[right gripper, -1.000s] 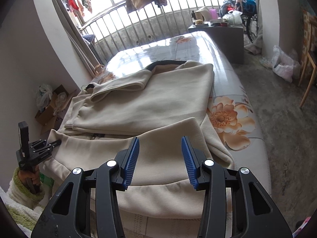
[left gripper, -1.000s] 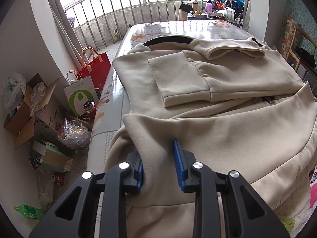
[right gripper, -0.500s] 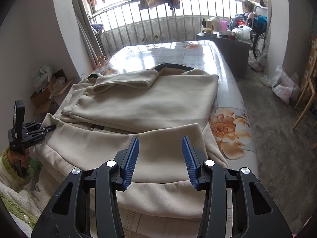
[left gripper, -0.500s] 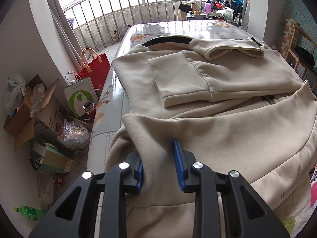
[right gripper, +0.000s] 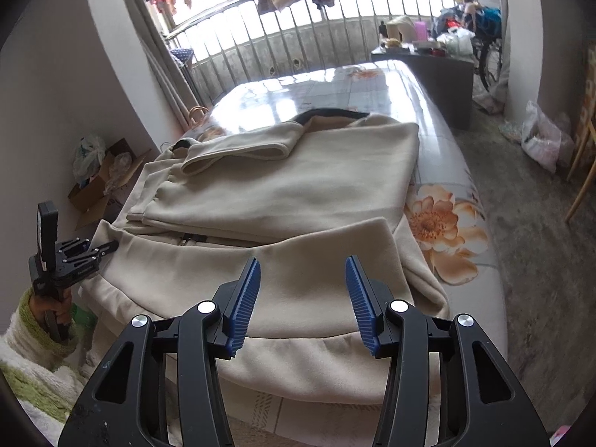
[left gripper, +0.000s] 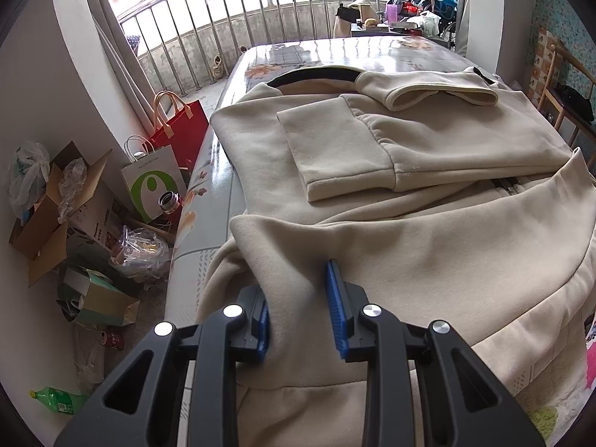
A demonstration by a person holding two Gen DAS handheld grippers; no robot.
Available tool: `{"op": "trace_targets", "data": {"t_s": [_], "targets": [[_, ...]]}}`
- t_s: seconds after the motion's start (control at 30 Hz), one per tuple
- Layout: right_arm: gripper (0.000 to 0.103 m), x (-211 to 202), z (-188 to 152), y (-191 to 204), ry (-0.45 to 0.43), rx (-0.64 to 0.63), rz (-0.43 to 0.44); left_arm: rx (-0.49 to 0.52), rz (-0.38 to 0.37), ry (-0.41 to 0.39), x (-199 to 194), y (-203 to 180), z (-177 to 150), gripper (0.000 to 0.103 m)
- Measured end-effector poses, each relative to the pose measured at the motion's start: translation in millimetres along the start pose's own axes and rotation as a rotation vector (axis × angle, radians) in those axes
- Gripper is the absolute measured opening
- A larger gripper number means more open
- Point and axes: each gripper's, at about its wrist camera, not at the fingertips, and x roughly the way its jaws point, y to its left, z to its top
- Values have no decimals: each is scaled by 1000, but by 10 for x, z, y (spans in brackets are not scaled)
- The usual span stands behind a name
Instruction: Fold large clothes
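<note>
Beige fleece jacket [left gripper: 428,171] with a dark collar lay spread over the glossy flower-printed table [right gripper: 439,223], its sleeves already folded across the chest and its lower hem doubled back toward us. We kept our left gripper [left gripper: 300,313] clamped on a raised fold of the hem at the near left corner, the blue ribbed pads [left gripper: 262,329] pressing the cloth from both sides. In the right wrist view that same gripper [right gripper: 106,247] showed at the far left, gripped by a hand [right gripper: 56,307] in a fluffy green and white sleeve [right gripper: 26,339]. Our right gripper [right gripper: 302,298] hung just over the near right part of the hem; its jaws had just been opening and stood apart, with cloth below them but none pinched. Beside the table on the floor stood a red tote bag [left gripper: 182,126], a white paper bag with a green mark [left gripper: 152,182] and an open cardboard box [left gripper: 48,219].
</note>
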Motion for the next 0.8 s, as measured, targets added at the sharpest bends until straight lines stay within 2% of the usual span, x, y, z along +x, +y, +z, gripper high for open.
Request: {"op": "trace_targets", "data": {"t_s": [0.1,0.2,0.6,0.8], "targets": [[49,113,-11,-104,71,120,25,1,2,0,5,3,1,25],[50,150,-34,-108,92,155,40,4,6,0,6,6,-6,25],[52,108,-31,44,81,44,-20,9,10,-1,8,9,-7,25],[52,157,-44,42,60,-67,-77,11,12,-1,6,-1,-5,25]]}}
